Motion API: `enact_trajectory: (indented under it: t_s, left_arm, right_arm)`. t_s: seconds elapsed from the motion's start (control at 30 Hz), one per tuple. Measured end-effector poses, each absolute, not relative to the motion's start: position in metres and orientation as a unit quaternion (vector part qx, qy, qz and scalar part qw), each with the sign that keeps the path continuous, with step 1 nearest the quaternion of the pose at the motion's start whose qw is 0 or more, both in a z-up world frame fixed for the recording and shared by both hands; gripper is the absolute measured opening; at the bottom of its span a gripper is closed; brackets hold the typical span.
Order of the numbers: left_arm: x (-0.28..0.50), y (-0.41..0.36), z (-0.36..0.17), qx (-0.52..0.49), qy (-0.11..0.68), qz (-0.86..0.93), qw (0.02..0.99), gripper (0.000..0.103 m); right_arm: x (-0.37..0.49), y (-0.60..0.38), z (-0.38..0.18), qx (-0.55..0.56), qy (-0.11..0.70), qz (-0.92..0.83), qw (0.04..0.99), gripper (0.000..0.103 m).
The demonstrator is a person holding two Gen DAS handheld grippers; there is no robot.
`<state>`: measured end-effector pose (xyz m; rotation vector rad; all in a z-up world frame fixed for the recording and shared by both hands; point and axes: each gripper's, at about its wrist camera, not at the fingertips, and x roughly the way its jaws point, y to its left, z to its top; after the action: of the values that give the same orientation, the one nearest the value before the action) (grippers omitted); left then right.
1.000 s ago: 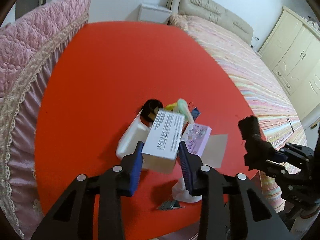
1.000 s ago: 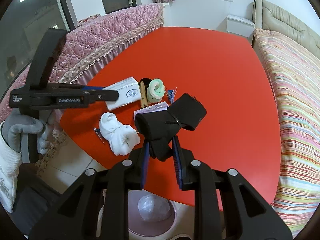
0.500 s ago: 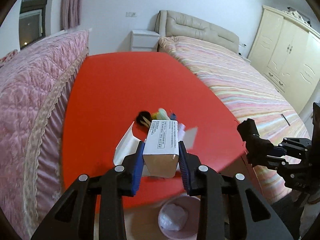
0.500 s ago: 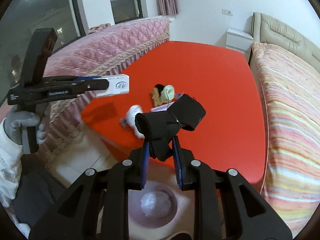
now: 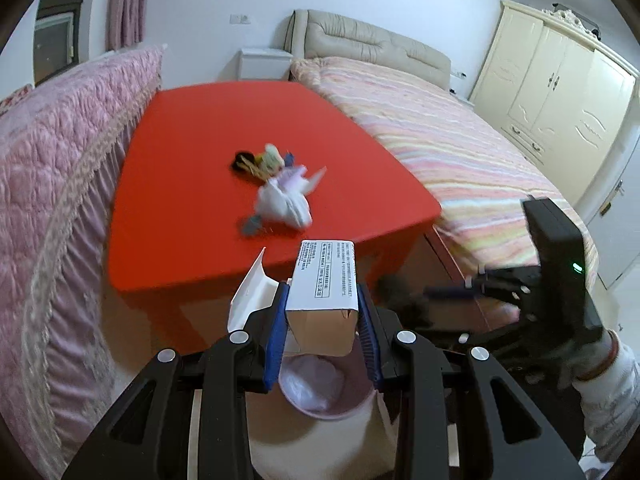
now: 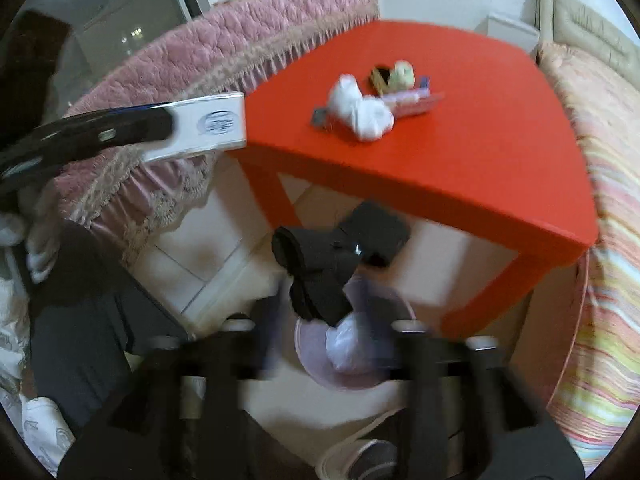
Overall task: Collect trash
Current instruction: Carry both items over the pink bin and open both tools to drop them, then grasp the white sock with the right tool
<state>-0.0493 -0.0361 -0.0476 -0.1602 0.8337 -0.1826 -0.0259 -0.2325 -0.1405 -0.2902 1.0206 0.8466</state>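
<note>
My left gripper (image 5: 323, 312) is shut on a white cardboard box (image 5: 324, 280) with an open flap, held above the pink trash bin (image 5: 320, 392) on the floor. In the right wrist view the box (image 6: 208, 124) shows at the left. The right gripper (image 6: 324, 320) is blurred and its jaws look spread apart; a black cloth (image 6: 328, 264) hangs in front of it over the bin (image 6: 352, 344). Whether the cloth is still held is unclear. A white sock (image 5: 284, 202), a purple packet (image 5: 294, 178) and other small trash lie on the red table (image 5: 192, 152).
A pink quilted sofa (image 5: 48, 168) stands left of the table, a striped bed (image 5: 440, 148) to its right. The bin holds a white plastic bag (image 6: 348, 348). A cream wardrobe (image 5: 560, 96) stands at the far right. Tiled floor lies under the table.
Both grippers have pulled back from the table and dropped toward the floor, over the bin. The right jaws appear to have opened, and the black cloth sits lower over the bin.
</note>
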Motion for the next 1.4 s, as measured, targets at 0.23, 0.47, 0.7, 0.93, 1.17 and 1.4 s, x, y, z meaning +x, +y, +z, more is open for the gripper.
enact_trajectory:
  t_s: [0.23, 0.47, 0.7, 0.93, 1.17, 1.4]
  left_arm:
    - [-0.058, -0.062, -0.071, -0.081, 0.436, -0.105, 0.89, 0.032]
    - [-0.045, -0.091, -0.095, -0.084, 0.478, -0.115, 0.867, 0.053]
    - [-0.041, -0.097, -0.097, -0.088, 0.477, -0.057, 0.873, 0.092]
    - [-0.046, -0.091, -0.076, -0.099, 0.46, -0.002, 0.882, 0.095]
    - [-0.038, -0.067, -0.066, -0.107, 0.459, 0.007, 0.882, 0.095]
    - [-0.02, -0.025, -0.064, -0.106, 0.463, 0.003, 0.88, 0.095]
  right_arm:
    - [-0.032, -0.262, -0.127, -0.097, 0.469, 0.359, 0.801, 0.091]
    - [-0.041, -0.296, -0.093, -0.078, 0.441, 0.356, 0.82, 0.096]
    - [-0.038, -0.322, -0.085, -0.056, 0.431, 0.363, 0.824, 0.097]
    - [-0.033, -0.33, -0.088, -0.045, 0.426, 0.366, 0.826, 0.097]
    - [-0.015, -0.308, -0.09, -0.052, 0.434, 0.371, 0.819, 0.097]
    - [0.022, -0.25, -0.093, -0.067, 0.443, 0.375, 0.811, 0.097]
